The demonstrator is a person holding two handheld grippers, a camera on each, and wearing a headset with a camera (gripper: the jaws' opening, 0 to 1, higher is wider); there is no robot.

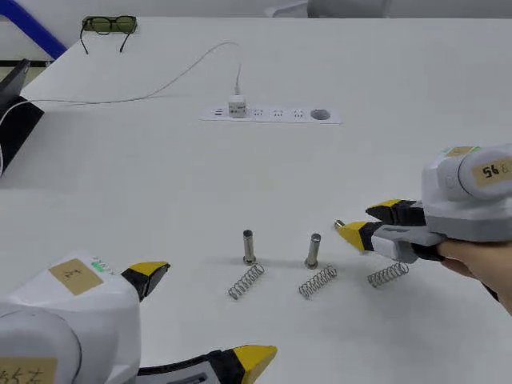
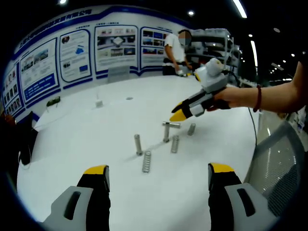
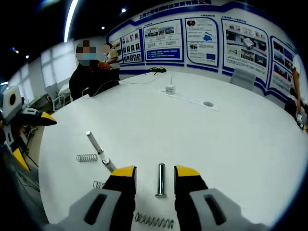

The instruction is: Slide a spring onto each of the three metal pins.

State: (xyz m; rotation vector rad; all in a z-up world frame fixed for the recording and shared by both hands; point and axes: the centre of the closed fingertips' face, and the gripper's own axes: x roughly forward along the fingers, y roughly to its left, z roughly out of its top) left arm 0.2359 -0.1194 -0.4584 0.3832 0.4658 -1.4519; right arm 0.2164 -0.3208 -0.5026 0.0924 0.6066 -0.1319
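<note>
Two metal pins stand upright on the white table (image 1: 160, 176), the left pin (image 1: 249, 246) and the middle pin (image 1: 313, 250). A spring lies in front of each, the left spring (image 1: 246, 282) and the middle spring (image 1: 318, 282), and a third spring (image 1: 388, 274) lies further right. The third pin (image 3: 160, 179) lies flat between the jaws of my right gripper (image 1: 370, 220), which is open, with a gap on each side of the pin. Only the tip of that pin (image 1: 339, 224) pokes out past the jaws in the head view. My left gripper (image 1: 200, 316) is open and empty, near the front left, short of the springs.
A white power strip (image 1: 272, 114) with a plugged charger and cable lies at mid table. Dark glasses (image 1: 108, 26) rest at the far left corner. A black object (image 1: 12, 112) sits at the left edge. People (image 3: 86, 72) stand beyond the table.
</note>
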